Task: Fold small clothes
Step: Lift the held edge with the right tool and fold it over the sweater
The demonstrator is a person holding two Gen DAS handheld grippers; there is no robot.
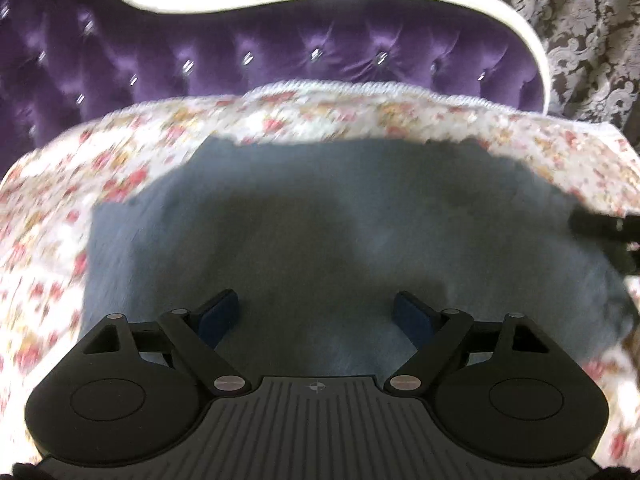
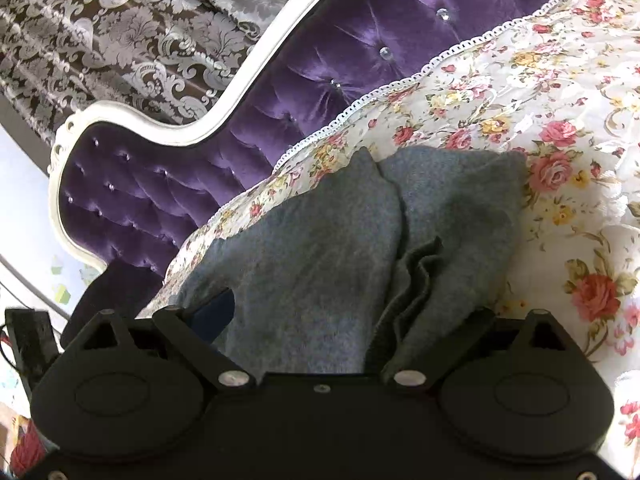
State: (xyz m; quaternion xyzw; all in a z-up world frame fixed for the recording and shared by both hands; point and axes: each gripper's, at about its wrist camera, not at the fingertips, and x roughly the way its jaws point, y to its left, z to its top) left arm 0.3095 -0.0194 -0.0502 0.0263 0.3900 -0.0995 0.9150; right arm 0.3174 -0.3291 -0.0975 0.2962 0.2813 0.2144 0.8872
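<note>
Grey garment (image 2: 320, 240) on bed (image 2: 560, 120) near headboard (image 2: 320, 60). Left claw (image 1: 316, 316) open above it; right claw (image 2: 332, 312) open, cloth between. Pinch one layer, fold edges aligned.

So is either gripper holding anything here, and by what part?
Left gripper: nothing, its fingers are spread open above the grey garment. Right gripper: open too; the garment's near edge lies between its fingers and hides one, so a hold can't be confirmed.

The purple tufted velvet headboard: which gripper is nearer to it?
Probably the right. The right gripper sits at the grey knitted garment's edge beside the headboard; the left gripper hovers over the garment, farther back.
</note>
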